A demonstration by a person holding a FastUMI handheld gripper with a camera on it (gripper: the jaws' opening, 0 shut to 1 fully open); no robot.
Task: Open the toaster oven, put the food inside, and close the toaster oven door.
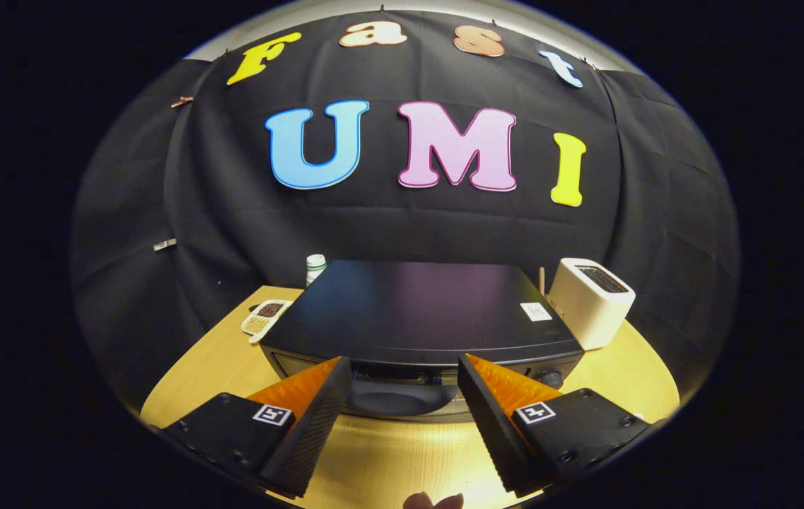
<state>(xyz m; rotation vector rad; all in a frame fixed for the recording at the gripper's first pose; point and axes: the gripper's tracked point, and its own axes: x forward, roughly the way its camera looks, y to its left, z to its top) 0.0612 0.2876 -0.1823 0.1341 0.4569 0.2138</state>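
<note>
A round, light wooden table (218,375) is seen, on which a wide black toaster oven (416,311) is set at the middle. Just right of it, a cream slot toaster (589,300) is placed. At the left, a small white divided dish of dark and pale grains (264,316) is laid, and a white bottle with a green cap (315,267) is stood behind it.

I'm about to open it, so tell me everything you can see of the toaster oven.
The toaster oven is a wide, dark box with a smooth, slightly glossy flat top bearing a small white sticker. It sits on the wooden table, door shut, handle facing the open gripper, whose fingertips flank the handle without touching it. A knob shows at its front right corner.
</note>
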